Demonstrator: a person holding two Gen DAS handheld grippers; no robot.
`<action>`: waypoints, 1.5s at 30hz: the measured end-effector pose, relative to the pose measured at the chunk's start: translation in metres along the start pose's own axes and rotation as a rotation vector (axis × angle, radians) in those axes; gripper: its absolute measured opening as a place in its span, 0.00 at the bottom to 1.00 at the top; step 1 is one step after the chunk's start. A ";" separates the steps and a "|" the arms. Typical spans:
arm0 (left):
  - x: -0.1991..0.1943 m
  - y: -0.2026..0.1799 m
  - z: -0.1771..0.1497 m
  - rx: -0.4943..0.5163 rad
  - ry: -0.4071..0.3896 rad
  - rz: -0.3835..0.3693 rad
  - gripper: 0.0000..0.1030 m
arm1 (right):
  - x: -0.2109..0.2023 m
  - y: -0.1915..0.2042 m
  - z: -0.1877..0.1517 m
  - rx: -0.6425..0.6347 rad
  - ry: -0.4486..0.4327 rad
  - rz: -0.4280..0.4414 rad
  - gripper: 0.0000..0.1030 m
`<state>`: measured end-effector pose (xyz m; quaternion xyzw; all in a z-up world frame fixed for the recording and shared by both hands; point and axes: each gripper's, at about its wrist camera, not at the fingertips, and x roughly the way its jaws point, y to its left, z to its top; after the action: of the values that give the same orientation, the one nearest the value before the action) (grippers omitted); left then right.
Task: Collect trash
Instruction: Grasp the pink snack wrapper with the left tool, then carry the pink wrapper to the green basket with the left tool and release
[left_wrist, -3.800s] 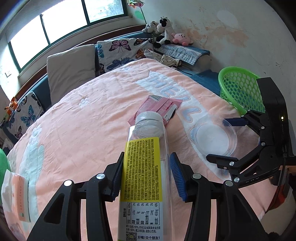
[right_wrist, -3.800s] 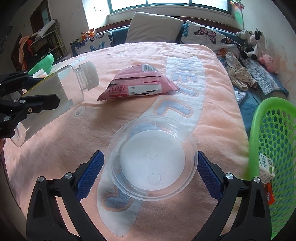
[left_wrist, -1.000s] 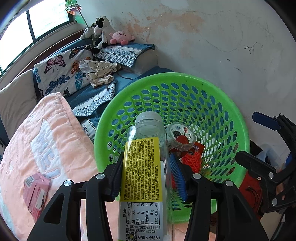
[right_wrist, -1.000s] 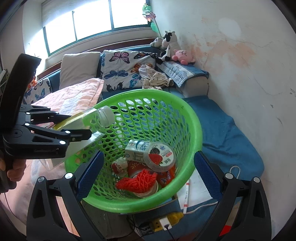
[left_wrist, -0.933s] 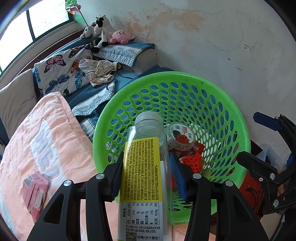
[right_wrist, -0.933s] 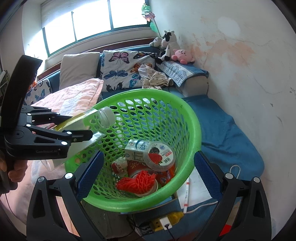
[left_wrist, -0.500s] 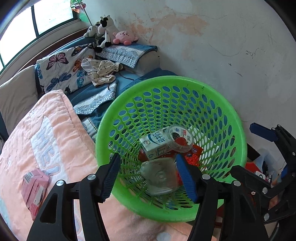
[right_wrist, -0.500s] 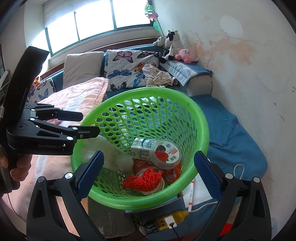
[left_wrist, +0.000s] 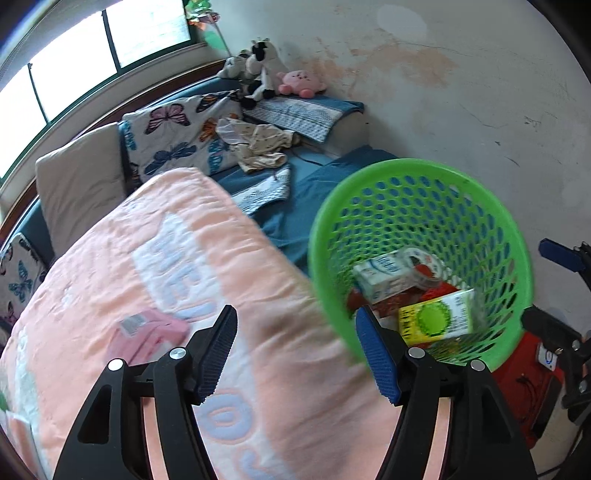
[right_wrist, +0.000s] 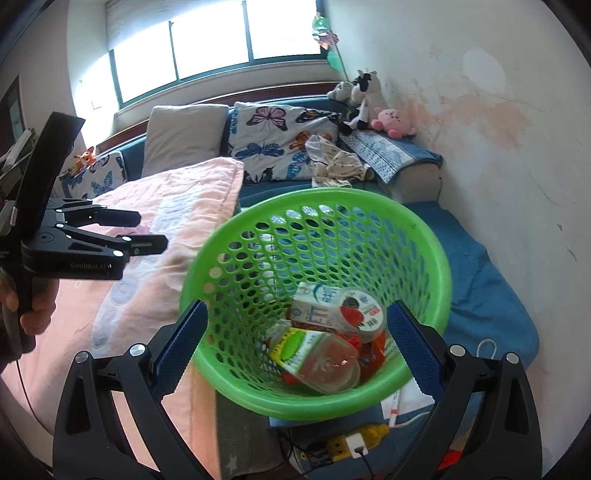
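The left hand-held gripper (left_wrist: 295, 350) hangs released and empty over the edge of the bed (left_wrist: 122, 266), its blue pads spread wide with nothing between them. Ahead and to its left, on the pink blanket, lies the pink wrapper (left_wrist: 147, 332), the one piece of trash visible on the bed; it looks flat, with its long axis running slantwise away from the pads, so a turn leftward and a descent would be the likely next move. To the right of this hand-held gripper, just beyond the bed's edge, stands the green basket (left_wrist: 480, 192), where the bottle (right_wrist: 317, 358) lies on its side among a milk carton (right_wrist: 314, 306), a round lid (right_wrist: 360, 310) and red scraps. The right hand-held gripper (right_wrist: 295, 343) is also spread apart and empty, poised directly over the basket's near rim, so it sits farther from the wrapper; the left one is judged the nearer. Nothing stands between the left pads and the wrapper except bare blanket. Pillows (left_wrist: 81, 184) and plush toys (left_wrist: 258, 74) lie well beyond, out of the way.
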<state>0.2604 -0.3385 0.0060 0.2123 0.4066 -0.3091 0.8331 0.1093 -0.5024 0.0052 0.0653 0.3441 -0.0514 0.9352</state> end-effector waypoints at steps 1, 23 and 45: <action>-0.001 0.007 -0.002 -0.004 -0.001 0.013 0.69 | 0.001 0.003 0.001 -0.002 0.001 0.004 0.94; 0.035 0.137 -0.055 -0.113 0.080 0.169 0.88 | 0.036 0.072 0.007 -0.092 0.055 0.095 0.94; 0.047 0.141 -0.066 -0.142 0.083 0.091 0.42 | 0.056 0.082 -0.001 -0.082 0.098 0.125 0.94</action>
<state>0.3438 -0.2134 -0.0562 0.1835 0.4517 -0.2323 0.8416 0.1626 -0.4248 -0.0244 0.0509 0.3863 0.0244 0.9206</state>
